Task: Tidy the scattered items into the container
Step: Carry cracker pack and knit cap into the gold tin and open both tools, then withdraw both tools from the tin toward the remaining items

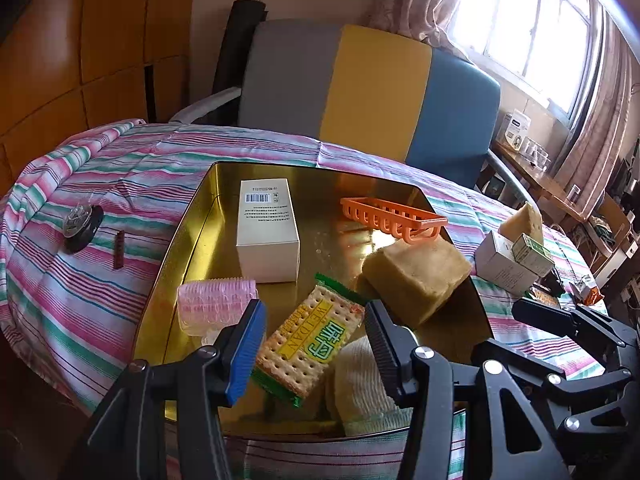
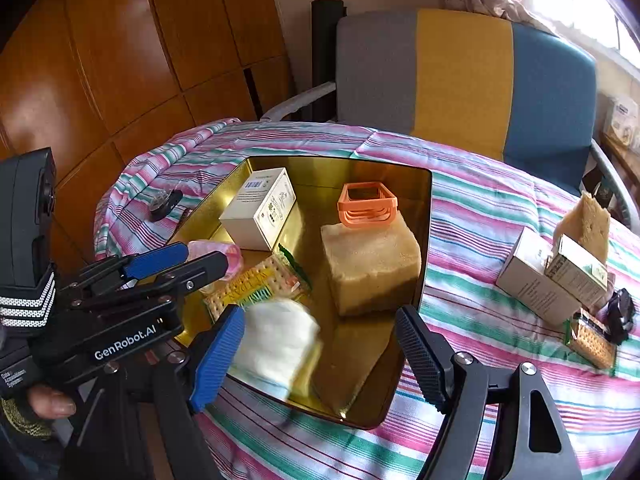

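Far to your left on the pink, green and white striped cloth (image 1: 80,320), a round black object with a clear top (image 1: 82,224) and a small brown stick (image 1: 118,250) lie outside the shallow gold metal tin (image 1: 192,216).

Inside the tin, from the left, are a ribbed pink plastic roller (image 1: 212,304), an upright white cardboard box (image 1: 268,232), an orange plastic slatted rack (image 1: 392,216) and a yellowish sponge block (image 1: 416,276). The rack leans on the block's top.

Your left gripper (image 1: 314,308) hangs over the tin's near end. Its fingers stand close together with a green-edged packet of square crackers (image 1: 312,344) between them. The blue pad (image 1: 244,344) meets one long edge of the packet and the black pad the opposite corner, so you have it gripped on a slant.

Your right gripper (image 2: 320,312) is just beside it, over the tin's near corner, with its fingers spread wide and nothing between the pads. A folded white cloth (image 2: 276,336), blurred, sits in the tin just beyond the blue finger (image 2: 216,356); I cannot tell whether they touch.

Further right, on the striped cloth outside the tin, are two stacked white cartons (image 2: 536,284), a wedge of sponge (image 2: 588,216), a second cracker packet (image 2: 592,340) and a small black item (image 2: 620,312).
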The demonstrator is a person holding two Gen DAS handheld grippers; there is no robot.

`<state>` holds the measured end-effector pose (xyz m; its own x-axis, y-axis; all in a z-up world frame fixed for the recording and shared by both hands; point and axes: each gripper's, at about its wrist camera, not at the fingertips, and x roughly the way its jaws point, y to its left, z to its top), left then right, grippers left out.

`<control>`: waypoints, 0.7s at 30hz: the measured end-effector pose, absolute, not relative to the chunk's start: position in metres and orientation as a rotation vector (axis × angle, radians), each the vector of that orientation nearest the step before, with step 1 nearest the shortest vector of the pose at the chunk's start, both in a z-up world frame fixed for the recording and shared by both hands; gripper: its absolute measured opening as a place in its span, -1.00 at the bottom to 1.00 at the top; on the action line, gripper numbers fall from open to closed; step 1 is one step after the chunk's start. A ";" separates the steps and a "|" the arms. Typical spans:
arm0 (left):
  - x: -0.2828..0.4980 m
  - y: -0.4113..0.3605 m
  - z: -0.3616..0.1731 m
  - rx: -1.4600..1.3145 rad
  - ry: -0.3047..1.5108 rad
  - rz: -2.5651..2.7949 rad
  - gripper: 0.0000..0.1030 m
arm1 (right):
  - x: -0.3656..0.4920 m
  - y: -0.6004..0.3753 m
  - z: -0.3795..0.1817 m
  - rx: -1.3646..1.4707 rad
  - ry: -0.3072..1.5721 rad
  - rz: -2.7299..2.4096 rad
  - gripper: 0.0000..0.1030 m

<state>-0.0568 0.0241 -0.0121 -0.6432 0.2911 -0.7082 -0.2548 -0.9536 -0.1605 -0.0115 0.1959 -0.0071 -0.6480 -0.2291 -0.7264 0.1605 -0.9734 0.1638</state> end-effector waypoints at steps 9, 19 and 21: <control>-0.019 0.060 -0.007 -1.044 0.003 2.447 0.02 | 0.012 0.245 -0.024 1.257 -0.311 -2.718 0.56; 0.044 0.164 -0.029 -0.993 0.278 2.082 0.02 | 0.067 0.374 -0.046 1.355 -0.757 -2.891 0.70; 0.051 0.182 -0.040 -1.021 0.316 2.028 0.02 | 0.080 0.399 -0.052 1.373 -0.849 -2.913 0.71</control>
